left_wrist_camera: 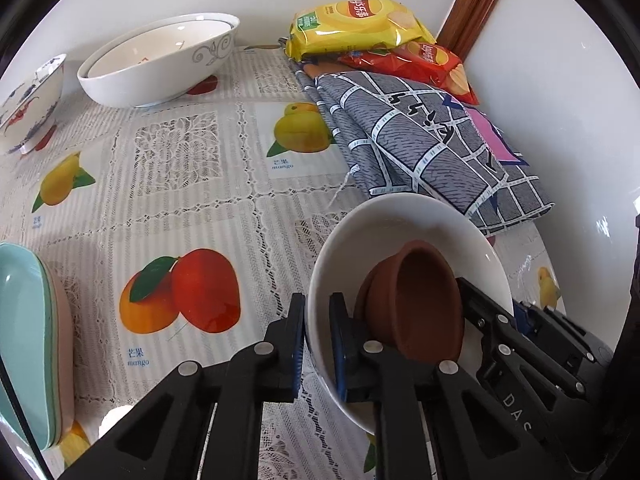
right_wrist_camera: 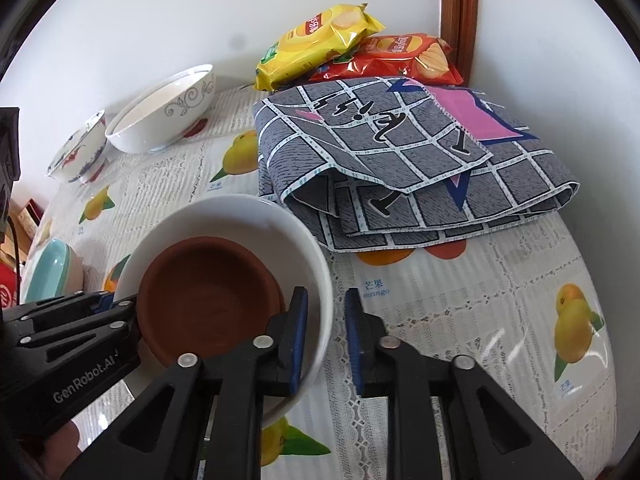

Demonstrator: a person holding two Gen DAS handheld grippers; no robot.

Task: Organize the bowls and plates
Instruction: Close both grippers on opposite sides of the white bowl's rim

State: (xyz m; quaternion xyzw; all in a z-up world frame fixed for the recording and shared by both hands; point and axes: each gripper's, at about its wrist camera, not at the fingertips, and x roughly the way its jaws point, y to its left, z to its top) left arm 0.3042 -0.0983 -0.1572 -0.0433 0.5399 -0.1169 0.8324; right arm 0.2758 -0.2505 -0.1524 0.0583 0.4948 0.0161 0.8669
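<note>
A white bowl [left_wrist_camera: 404,224] holds a brown clay bowl [left_wrist_camera: 416,300] inside it. My left gripper [left_wrist_camera: 318,340] straddles the white bowl's left rim, one finger inside and one outside. My right gripper [right_wrist_camera: 326,336] straddles the same bowl's [right_wrist_camera: 224,212] right rim, and the clay bowl [right_wrist_camera: 208,292] sits by its left finger. Each pair of jaws closes on the rim. The right gripper shows in the left wrist view [left_wrist_camera: 516,332], and the left gripper shows in the right wrist view [right_wrist_camera: 116,312].
A large white patterned bowl [left_wrist_camera: 160,60] and a blue-red painted bowl [left_wrist_camera: 32,100] stand at the far wall. Stacked teal and pink plates [left_wrist_camera: 32,340] lie at the left. A folded grey cloth [right_wrist_camera: 400,160] and two chip bags [right_wrist_camera: 320,44] fill the back right corner.
</note>
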